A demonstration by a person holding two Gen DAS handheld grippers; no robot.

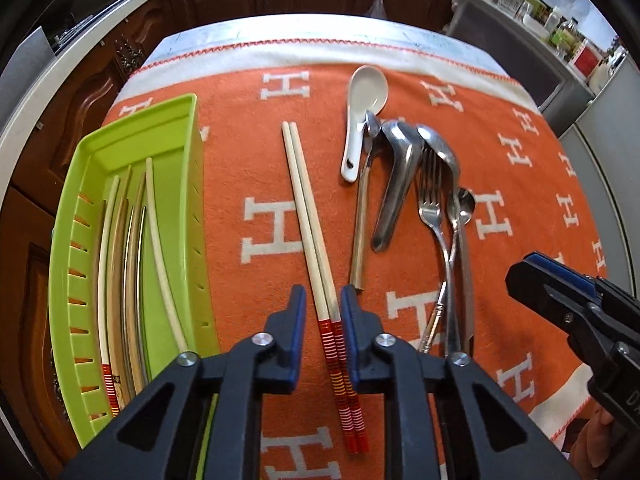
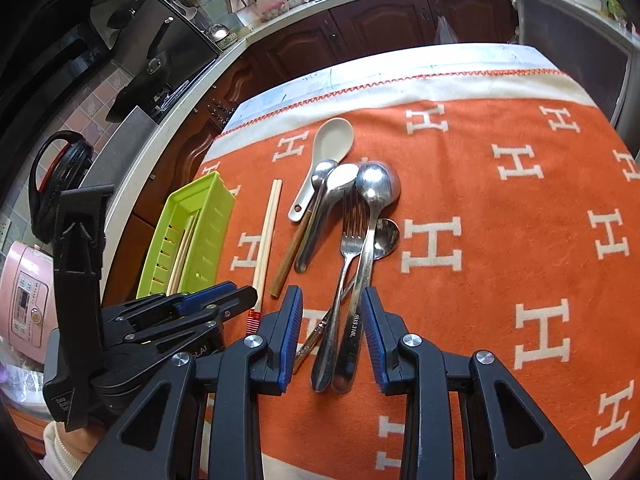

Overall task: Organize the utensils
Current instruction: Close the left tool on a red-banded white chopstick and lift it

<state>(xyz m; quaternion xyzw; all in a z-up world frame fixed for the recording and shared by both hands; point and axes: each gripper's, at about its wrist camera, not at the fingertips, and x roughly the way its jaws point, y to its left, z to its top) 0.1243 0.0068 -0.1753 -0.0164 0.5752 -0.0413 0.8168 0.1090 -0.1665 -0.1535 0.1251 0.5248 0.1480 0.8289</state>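
Here, the left claw [image 1: 323, 312] straddles two chopsticks [image 1: 308, 216] at centre frame, spread, not yet pinching.
Light, stiff and smooth, the pair may roll or split; take hold just above the red-striped ends. The right claw [image 2: 331, 320], also spread, brackets the handles of the metal cutlery [image 2: 352, 248]: one fork, about four spoons, plus one fragile ceramic spoon [image 1: 366, 112]. Green tray [image 1: 80, 184] at left holds several chopsticks.

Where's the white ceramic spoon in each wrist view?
Left wrist: white ceramic spoon sits upper centre-right, bowl toward the far table edge, handle by the metal spoons.
Right wrist: white ceramic spoon sits upper centre-left, at the far end of the metal cutlery pile.
Shared landmark: the green tray, left of the spoon in both views, with the loose chopsticks between them.
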